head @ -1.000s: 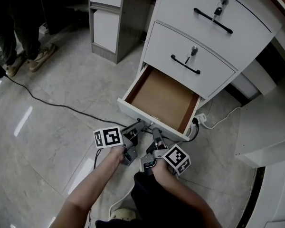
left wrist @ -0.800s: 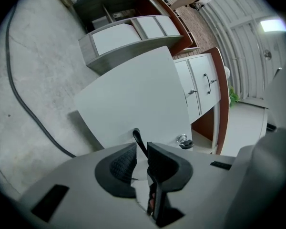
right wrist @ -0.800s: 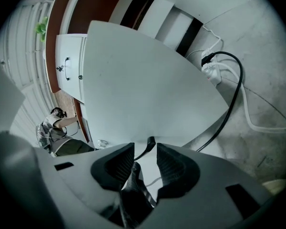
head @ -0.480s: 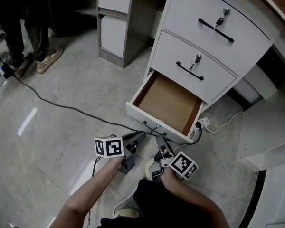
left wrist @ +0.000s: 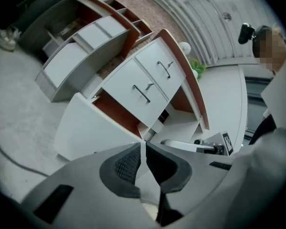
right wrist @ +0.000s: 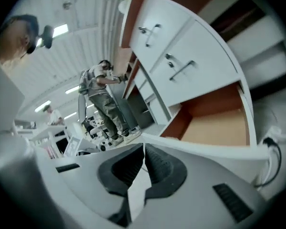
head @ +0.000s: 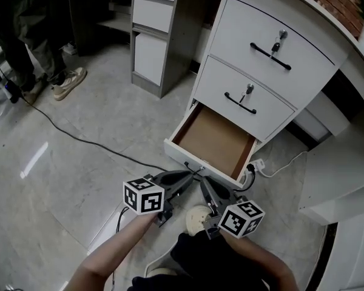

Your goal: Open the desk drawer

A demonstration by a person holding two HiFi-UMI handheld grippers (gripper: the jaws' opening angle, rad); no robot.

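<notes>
Right hand-held gripper (head: 201, 182) raised, drawer (head: 215, 141) ahead (jaws just closing, empty).

- No words, numbers or brand names can be read in any of the views.
- The cube (head: 144, 196) on the left gripper (head: 190, 174) bears only black-and-white square marker patterns, not letters or digits.
- The cube (head: 241, 218) on the right gripper (head: 202, 180) bears the same kind of square patterns.

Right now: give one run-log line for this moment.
bottom drawer: open, empty; left hand-held gripper: jaws just closed, empty; right hand-held gripper: jaws just closed, empty
</notes>
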